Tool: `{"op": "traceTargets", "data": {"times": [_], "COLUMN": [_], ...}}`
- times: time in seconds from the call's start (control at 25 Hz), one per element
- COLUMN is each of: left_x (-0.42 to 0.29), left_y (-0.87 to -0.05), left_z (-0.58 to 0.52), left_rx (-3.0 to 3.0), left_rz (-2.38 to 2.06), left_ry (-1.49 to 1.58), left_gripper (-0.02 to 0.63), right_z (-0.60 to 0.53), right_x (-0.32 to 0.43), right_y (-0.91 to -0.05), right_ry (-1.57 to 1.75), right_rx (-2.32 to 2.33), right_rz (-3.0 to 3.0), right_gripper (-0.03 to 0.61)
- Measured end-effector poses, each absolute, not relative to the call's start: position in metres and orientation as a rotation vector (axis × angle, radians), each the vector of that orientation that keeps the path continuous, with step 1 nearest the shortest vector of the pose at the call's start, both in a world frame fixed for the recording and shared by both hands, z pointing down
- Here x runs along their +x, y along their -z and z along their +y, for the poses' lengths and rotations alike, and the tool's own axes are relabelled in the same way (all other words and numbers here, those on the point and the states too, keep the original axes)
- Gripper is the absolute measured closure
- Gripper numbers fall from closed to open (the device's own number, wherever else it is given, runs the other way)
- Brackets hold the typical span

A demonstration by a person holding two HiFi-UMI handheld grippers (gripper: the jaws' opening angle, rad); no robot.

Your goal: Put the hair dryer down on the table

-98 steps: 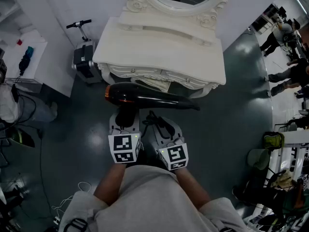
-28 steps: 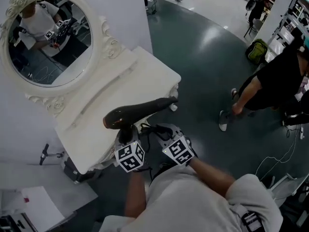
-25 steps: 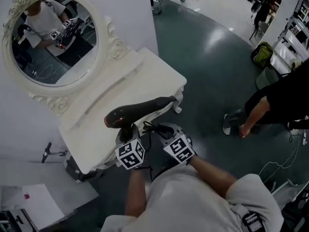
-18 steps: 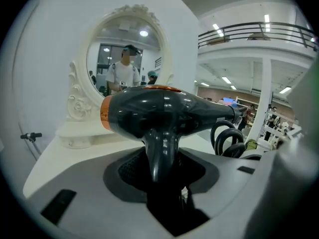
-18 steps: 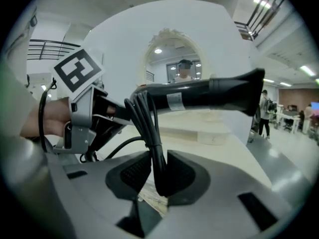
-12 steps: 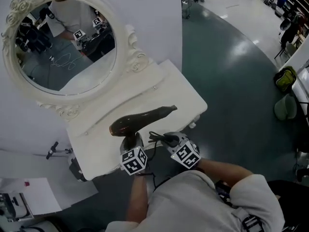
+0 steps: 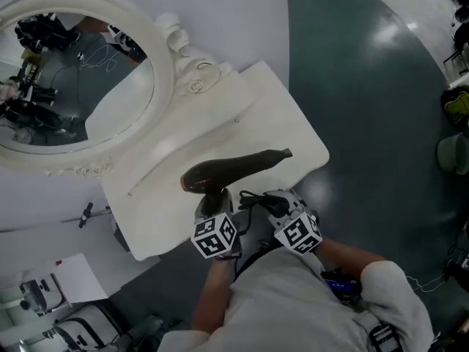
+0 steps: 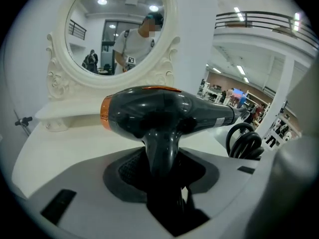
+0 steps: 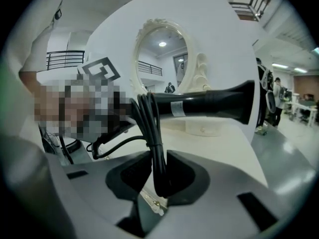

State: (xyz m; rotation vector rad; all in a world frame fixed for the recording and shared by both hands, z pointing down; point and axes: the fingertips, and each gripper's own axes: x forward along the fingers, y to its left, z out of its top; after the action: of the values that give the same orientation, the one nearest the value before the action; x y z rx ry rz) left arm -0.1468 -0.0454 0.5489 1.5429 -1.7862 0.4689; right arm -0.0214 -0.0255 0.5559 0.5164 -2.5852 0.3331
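Note:
The black hair dryer [image 7: 233,169] with an orange rear ring hangs level over the front half of the white dressing table [image 7: 165,222], nozzle pointing right. My left gripper [image 7: 214,210] is shut on its handle [image 8: 162,148] from below; the dryer's body [image 8: 159,108] fills the left gripper view. Just to the right, my right gripper [image 7: 277,204] is shut on the bundled black cord [image 9: 155,148], which stands upright between the pads. The nozzle [image 9: 212,105] crosses the right gripper view above the cord. Whether the dryer touches the tabletop I cannot tell.
An oval mirror in an ornate white frame [image 7: 179,57] rises at the back of the table. Dark green floor [image 7: 366,86] lies to the right, with bags [image 7: 454,152] at the right edge. A white cabinet [image 7: 66,281] stands at the lower left.
The dryer was in front of the table over the floor; it now sits over the tabletop. The view has swung round and nearer the table. Both grips look the same.

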Motion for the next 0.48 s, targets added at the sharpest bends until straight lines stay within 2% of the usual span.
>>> {"op": "traceTargets", "data": {"times": [0.48], "left_x": [-0.142], "left_y": [-0.596], "left_z": [-0.087], "left_rx": [1.355], "left_rz": [-1.805], "left_ry": [-0.516], "left_gripper": [0.440], "right_z": [-0.072], "right_x": [0.003], "right_y": [-0.592], "right_ry": [-0.401], "right_rx": [0.410], "right_rz": [-2.545], "right_gripper": [0.480]}}
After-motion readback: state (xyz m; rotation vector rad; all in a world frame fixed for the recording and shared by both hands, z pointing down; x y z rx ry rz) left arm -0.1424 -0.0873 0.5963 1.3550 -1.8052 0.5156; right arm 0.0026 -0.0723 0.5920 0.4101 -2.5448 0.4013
